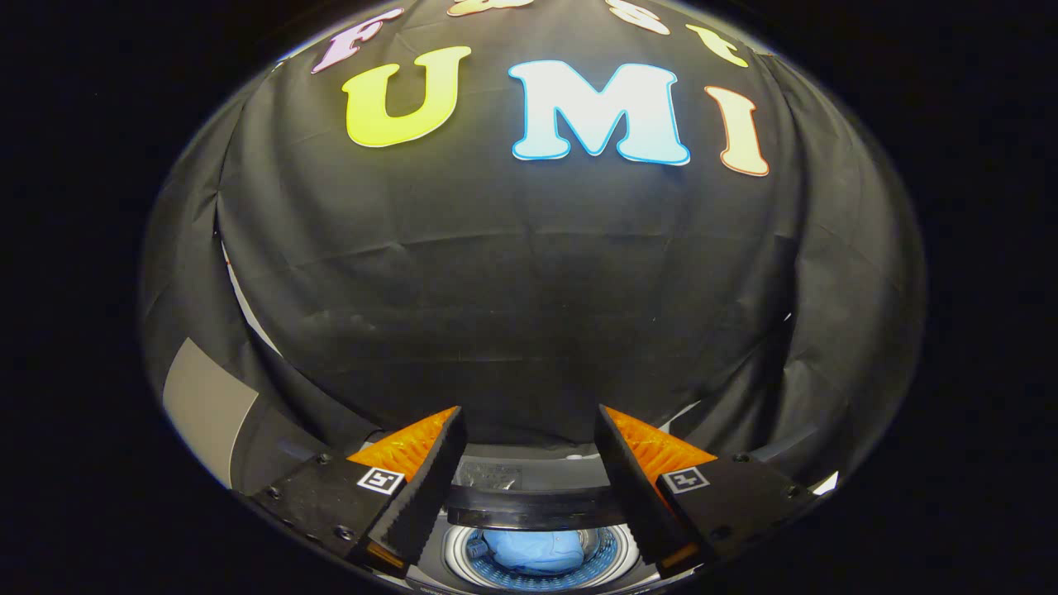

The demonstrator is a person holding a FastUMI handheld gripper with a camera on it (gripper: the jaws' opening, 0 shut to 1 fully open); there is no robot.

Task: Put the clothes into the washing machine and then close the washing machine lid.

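- Currently, the gripper [529, 426] points at the black cloth wall [529, 281], with both fingers spread wide apart.
- Nothing sits between the fingers; neither finger touches any object.
- Below the gap between the fingers lies the washer [529, 483], seen from above.
- The round drum [616, 555] is exposed; its perforated inner wall shows around the load.
- A blue garment [536, 549] lies bunched inside the drum, under the fingers and midway between them.
- A dark band, apparently the lid [537, 506] or the opening's rear edge, crosses between the fingers just beyond the drum; which of the two cannot be determined.
- Beyond this band, a lighter top panel [496, 473] of the washer meets the base of the wall.
- Outside the left finger, a grey panel [207, 405] stands against the cloth.
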